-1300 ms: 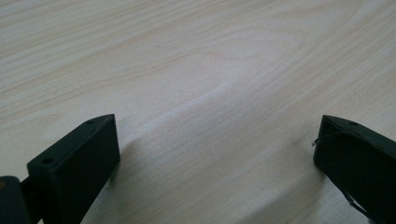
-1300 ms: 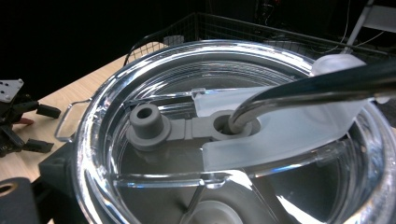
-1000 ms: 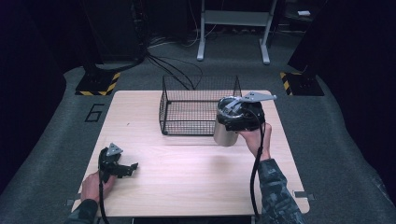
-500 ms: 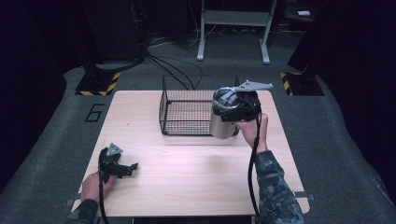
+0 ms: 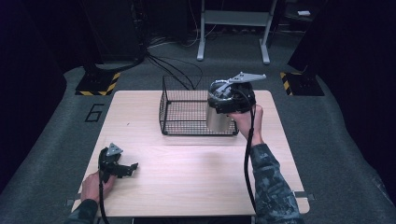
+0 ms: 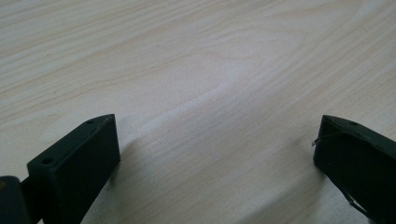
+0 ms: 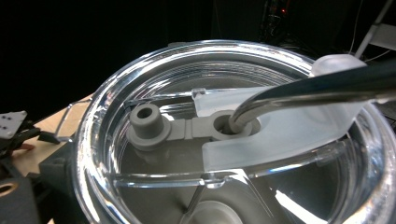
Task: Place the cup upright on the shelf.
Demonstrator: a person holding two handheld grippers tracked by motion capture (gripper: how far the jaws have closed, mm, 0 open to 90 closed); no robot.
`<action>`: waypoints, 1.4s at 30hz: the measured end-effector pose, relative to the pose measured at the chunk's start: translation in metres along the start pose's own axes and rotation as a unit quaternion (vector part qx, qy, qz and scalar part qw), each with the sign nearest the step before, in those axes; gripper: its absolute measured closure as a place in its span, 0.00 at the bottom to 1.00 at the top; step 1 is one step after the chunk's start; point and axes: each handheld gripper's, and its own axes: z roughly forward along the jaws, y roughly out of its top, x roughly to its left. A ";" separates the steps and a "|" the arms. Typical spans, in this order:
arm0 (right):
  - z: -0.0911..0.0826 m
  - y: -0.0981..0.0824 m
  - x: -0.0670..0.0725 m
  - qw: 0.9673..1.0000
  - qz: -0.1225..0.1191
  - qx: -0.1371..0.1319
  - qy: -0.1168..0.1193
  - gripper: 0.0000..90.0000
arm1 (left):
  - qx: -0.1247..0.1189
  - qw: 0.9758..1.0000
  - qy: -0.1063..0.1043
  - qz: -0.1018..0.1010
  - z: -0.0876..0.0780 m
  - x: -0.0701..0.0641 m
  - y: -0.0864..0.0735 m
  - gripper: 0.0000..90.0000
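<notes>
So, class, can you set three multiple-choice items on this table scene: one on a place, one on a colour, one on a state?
1. Where does the wire basket stand?
A. On the table's far half, near the middle
B. At the front left corner
C. On the floor

2. What colour is the tumbler's lid?
A. Red
B. Clear
C. Solid black

3. How do the left hand-held gripper's jaws stand?
A. Shut on a cloth
B. Shut on nothing
C. Open

Answers:
1. A: the wire basket stands by the far edge of the table, about midway across.
2. B: the lid of the tumbler, which sits under the right hand-held gripper, is see-through, with a straw through it.
3. C: the left hand-held gripper has its jaws wide apart over bare wood.
</notes>
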 end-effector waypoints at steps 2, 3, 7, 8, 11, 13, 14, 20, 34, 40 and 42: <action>0.005 0.004 -0.004 1.000 -0.001 0.002 -0.007 0.04 | 0.000 1.000 0.000 0.000 0.000 0.000 0.000 0.00; 0.007 0.005 -0.006 1.000 -0.002 0.003 -0.010 0.04 | -0.001 1.000 0.000 0.000 0.000 0.000 0.000 0.00; 0.013 0.010 -0.010 1.000 0.004 0.004 -0.016 0.04 | -0.001 1.000 0.000 0.001 0.000 0.000 0.000 0.00; 0.015 0.011 -0.010 1.000 0.002 0.002 -0.018 0.04 | -0.001 1.000 0.001 0.000 0.000 0.000 0.000 0.00; 0.018 0.015 -0.010 1.000 0.002 0.003 -0.020 0.04 | -0.001 1.000 0.000 0.000 0.000 0.000 0.000 0.00; 0.021 0.018 -0.010 1.000 -0.001 0.003 -0.023 0.04 | -0.001 1.000 0.001 0.001 0.000 0.000 0.000 0.00; 0.023 0.019 -0.010 1.000 -0.003 0.003 -0.023 0.04 | -0.001 1.000 0.001 0.001 0.000 0.000 0.000 0.00; 0.033 0.024 -0.010 1.000 0.000 0.007 -0.029 0.04 | -0.001 1.000 0.001 0.001 0.000 0.000 0.000 0.00; 0.053 0.032 -0.013 0.999 0.006 0.016 -0.047 0.04 | -0.001 1.000 0.001 0.001 0.000 0.000 0.000 0.00; 0.061 0.033 -0.019 0.998 -0.002 0.010 -0.054 0.04 | -0.001 1.000 0.000 0.000 0.000 0.000 0.000 0.00; 0.063 0.033 -0.019 0.998 0.003 0.013 -0.057 0.04 | -0.001 1.000 0.000 0.000 0.000 0.000 0.000 0.00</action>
